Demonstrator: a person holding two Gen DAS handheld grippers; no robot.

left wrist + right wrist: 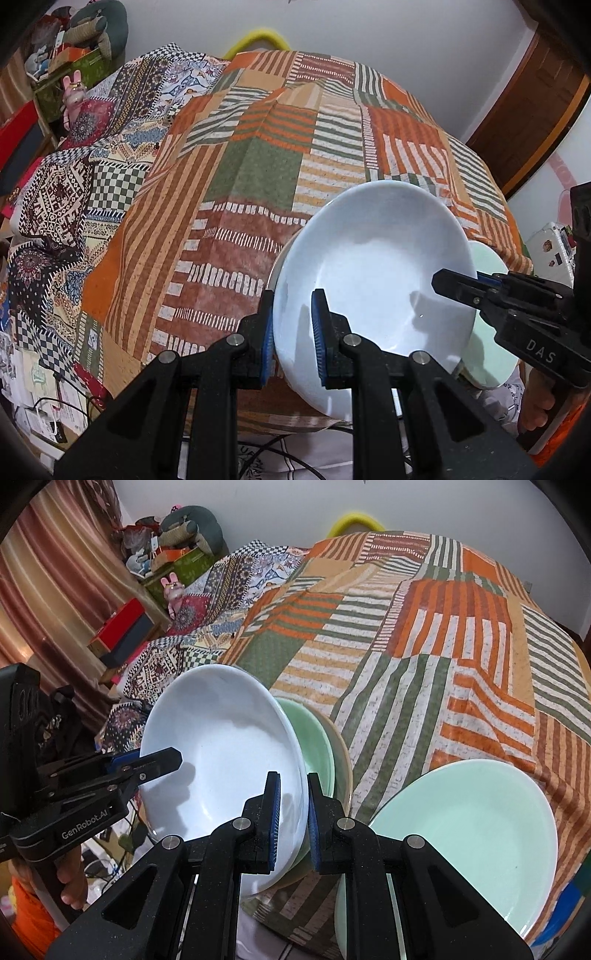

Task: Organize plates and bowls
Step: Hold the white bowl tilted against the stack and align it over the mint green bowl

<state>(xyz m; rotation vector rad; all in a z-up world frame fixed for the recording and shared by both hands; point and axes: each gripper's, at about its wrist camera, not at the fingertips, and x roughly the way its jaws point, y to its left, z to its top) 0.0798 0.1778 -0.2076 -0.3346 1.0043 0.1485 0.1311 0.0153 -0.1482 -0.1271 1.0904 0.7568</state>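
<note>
Both tongs clamped on one white bowl (369,280), held tilted above the near edge of the desk (258,177) under a patchwork cloth of orange, green and cream stripes. Left tongs (293,338) pinching the bowl's left rim, one blue pad inside the bowl, the other outside. Right tongs (293,821) gripping the opposite rim the same way, wall of the bowl between the pads. In the left wrist view, right tongs entering from the right edge with one black finger (456,288) laid over the inner wall. In the right wrist view, left tongs reaching in from the left likewise. Directly behind and under the white bowl, a green bowl (316,738) nested in a beige dish (341,753), both resting on the cloth. Pale mint plate (465,834) near the right corner of the desk, just beside the right tongs, overhanging the edge. Second patterned cloth (74,206) with checks and florals draped at the far left. Beyond it, cluttered shelves with a pink rabbit figurine (74,94) and boxes. Bare hand (72,882) around the left handle, orange sleeve below it. Cables on the floor under the desk edge.
</note>
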